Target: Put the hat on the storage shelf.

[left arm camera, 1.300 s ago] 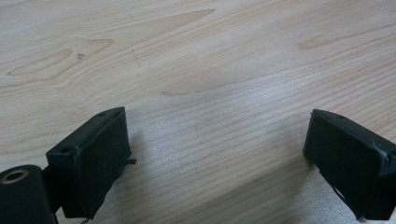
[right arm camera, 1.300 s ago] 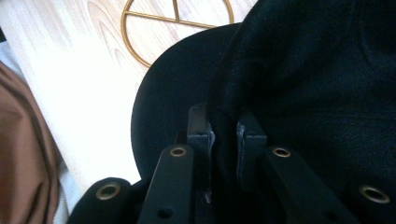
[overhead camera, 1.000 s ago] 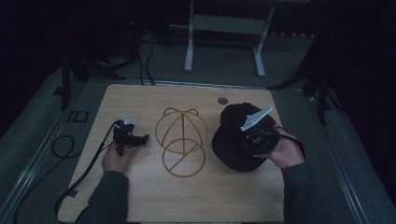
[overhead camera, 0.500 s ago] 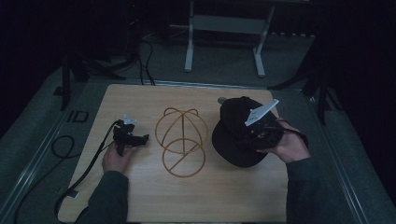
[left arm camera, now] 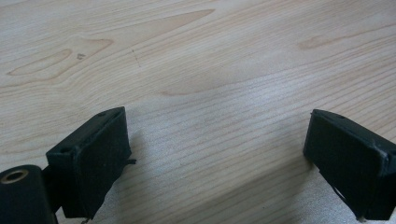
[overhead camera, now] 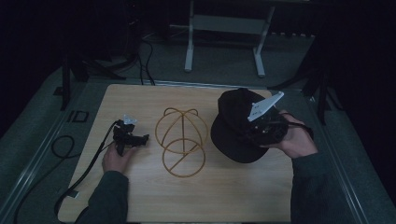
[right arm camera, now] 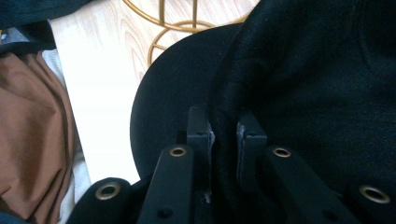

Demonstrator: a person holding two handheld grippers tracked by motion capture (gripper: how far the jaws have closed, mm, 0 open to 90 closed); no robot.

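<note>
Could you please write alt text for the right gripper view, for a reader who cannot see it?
The right gripper, its two black jaws closed, pinches a fold of a black fabric cap. Beyond the cap's brim, a gold wire hat stand rests on the pale wooden table.

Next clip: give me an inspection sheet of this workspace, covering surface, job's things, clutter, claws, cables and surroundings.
Surface: light wooden table, bare grain under the left claw.
Job's things: black cap at the right; gold wire hat stand at the middle.
Clutter: nothing seen.
Claws: left claw open, low over the wood; right claw shut on cap fabric.
Cables: black cable trails from the left claw off the table.
Surroundings: dark room, grey frame legs behind.
</note>
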